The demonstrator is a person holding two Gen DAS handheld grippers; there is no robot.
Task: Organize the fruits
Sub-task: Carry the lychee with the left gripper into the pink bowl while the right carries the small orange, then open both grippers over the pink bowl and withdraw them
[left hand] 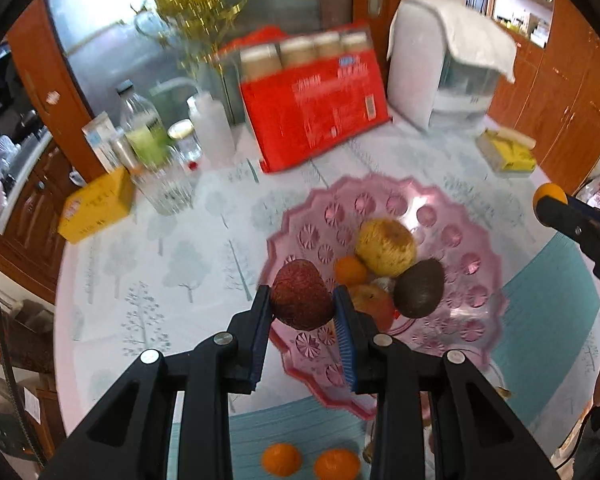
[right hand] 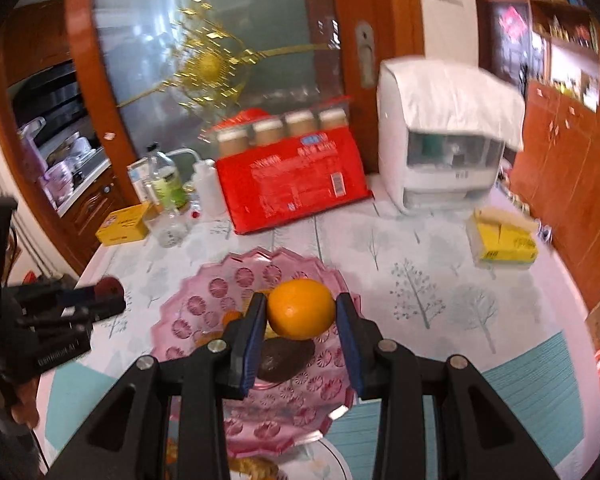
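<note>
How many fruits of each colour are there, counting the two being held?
Orange: 4 (held orange, bowl mandarin, mat mandarins)
Red: 1 (held lychee-like fruit)
Yellow: 1 (yellow fruit)
Dark brown: 1 (avocado)
Red-orange: 1 (half-hidden fruit)
Total: 8

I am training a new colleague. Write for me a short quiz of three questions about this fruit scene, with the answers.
1. True or false: the left gripper is empty.
2. Which fruit does the right gripper hold? A) avocado B) orange C) banana
3. Fill in: two small oranges not yet in the pink dish lie on the ______ placemat.

Key
1. False: it is shut on a red lychee-like fruit.
2. B: the orange, held above the dish.
3. Teal: small oranges at the bottom edge of the left wrist view.
</note>
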